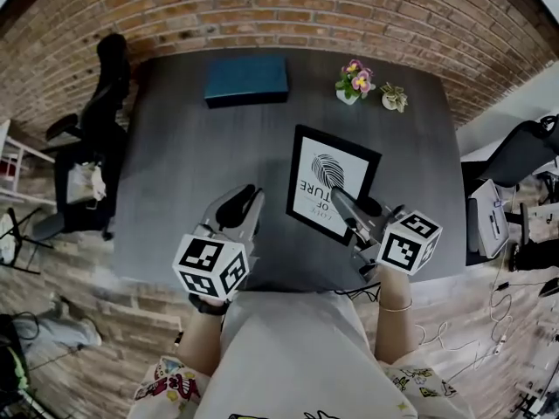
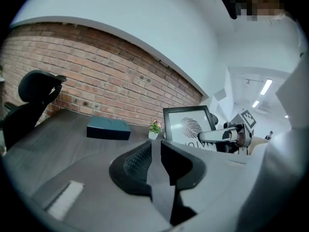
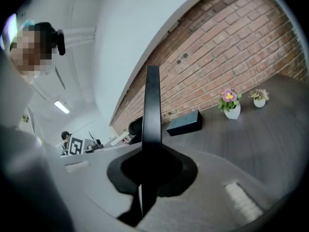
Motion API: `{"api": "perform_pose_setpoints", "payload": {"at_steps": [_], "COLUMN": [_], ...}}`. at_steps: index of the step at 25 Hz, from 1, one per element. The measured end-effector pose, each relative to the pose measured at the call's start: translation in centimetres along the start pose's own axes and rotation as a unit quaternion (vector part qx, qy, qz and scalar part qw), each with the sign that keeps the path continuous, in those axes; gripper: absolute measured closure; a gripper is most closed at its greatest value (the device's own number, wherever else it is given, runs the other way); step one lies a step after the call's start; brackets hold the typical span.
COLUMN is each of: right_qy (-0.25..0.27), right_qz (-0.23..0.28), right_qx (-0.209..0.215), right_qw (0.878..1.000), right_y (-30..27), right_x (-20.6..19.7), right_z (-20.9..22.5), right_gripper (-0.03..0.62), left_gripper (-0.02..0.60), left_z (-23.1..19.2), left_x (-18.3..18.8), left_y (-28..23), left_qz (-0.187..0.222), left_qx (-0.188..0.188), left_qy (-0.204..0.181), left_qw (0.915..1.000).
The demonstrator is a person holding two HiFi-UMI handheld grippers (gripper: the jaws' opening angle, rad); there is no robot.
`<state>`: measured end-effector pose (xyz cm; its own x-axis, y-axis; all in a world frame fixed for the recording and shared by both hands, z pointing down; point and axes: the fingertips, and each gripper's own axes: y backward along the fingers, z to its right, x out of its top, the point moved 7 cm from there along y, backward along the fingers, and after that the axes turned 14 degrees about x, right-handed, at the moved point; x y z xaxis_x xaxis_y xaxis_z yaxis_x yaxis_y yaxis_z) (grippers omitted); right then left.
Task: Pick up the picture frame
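Picture frame (image 1: 334,182) is pinched by its near edge between the closed jaws of our right gripper (image 1: 342,201), and looks raised off the tabletop (image 1: 175,190). Our left gripper (image 1: 249,197) holds its jaws apart with nothing between them. On that one thin-edge hold, we judge the frame could swing or slip and drop. A blue box (image 1: 246,79) and a flower pot (image 1: 354,84) stand well beyond the jaws, blocking nothing.
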<state>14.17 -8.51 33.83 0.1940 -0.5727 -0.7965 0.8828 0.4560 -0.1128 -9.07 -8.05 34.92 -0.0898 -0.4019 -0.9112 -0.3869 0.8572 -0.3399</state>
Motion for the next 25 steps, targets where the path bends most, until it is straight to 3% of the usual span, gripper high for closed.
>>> {"api": "perform_pose_setpoints", "payload": {"at_steps": [6, 14, 20, 25], "right_qy": [0.107, 0.205, 0.239, 0.245], "right_qz": [-0.006, -0.001, 0.005, 0.014], "right_qx": [-0.066, -0.148, -0.181, -0.197], "right_qw": [0.992, 0.967, 0.954, 0.949], "right_y": [1.8, 4.3, 5.3, 5.8], "right_x": [0.5, 0.7, 1.1, 1.0], "right_z": [-2.3, -3.6, -3.4, -2.8], "right_gripper": [0.582, 0.582, 0.582, 0.582], "left_gripper": [0.515, 0.542, 0.568, 0.568], "left_z": [1.2, 2.0, 1.9, 1.8], "left_x": [1.4, 1.4, 1.2, 1.2], "left_y": [2.1, 3.5, 3.6, 3.1], "left_qz": [0.033, 0.047, 0.049, 0.048], "left_qx": [0.022, 0.049, 0.063, 0.066], "left_qy": [-0.062, -0.087, -0.090, -0.095], "left_qw": [0.9973, 0.9939, 0.9927, 0.9921]}}
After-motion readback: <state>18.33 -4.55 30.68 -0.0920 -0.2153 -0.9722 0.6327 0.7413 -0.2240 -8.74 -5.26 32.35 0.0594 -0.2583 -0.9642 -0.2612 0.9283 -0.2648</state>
